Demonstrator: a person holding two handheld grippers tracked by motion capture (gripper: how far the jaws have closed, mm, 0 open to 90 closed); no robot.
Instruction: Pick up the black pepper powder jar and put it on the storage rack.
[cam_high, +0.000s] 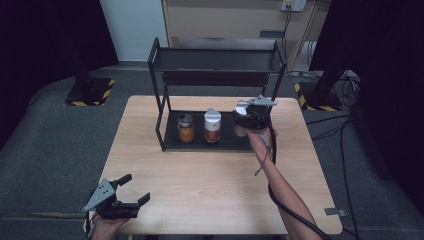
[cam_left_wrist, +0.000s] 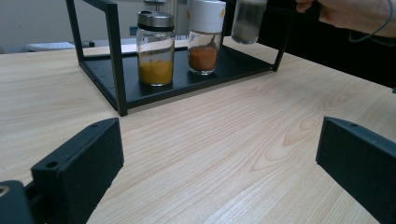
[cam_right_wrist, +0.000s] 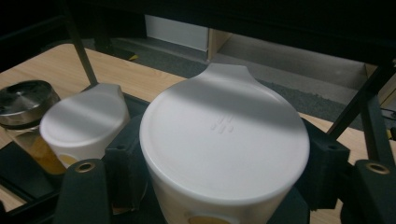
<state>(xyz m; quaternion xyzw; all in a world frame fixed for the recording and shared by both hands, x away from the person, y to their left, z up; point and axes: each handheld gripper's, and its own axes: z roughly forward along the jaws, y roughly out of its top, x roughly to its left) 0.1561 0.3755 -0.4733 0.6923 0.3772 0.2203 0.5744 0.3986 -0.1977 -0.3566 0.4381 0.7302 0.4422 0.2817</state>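
My right gripper (cam_high: 245, 119) is shut on a white-lidded glass jar (cam_high: 240, 131), held upright low over the right end of the black rack's lower shelf (cam_high: 172, 143). In the right gripper view that jar's lid (cam_right_wrist: 224, 140) sits between the black pads (cam_right_wrist: 322, 168). In the left gripper view the held jar (cam_left_wrist: 249, 21) hangs near the shelf; I cannot tell whether it touches. On the shelf stand a metal-lidded jar of yellow spice (cam_high: 186, 128) (cam_left_wrist: 155, 49) and a white-lidded jar of orange spice (cam_high: 212, 126) (cam_left_wrist: 205, 37). My left gripper (cam_high: 136, 188) (cam_left_wrist: 222, 140) rests open at the table's front left.
The rack's upper shelf (cam_high: 215, 62) overhangs the jars, and its black posts (cam_high: 159, 117) frame the lower shelf. The wooden table (cam_high: 210, 185) lies between the rack and the left gripper. A cable trails from the right forearm (cam_high: 280, 185).
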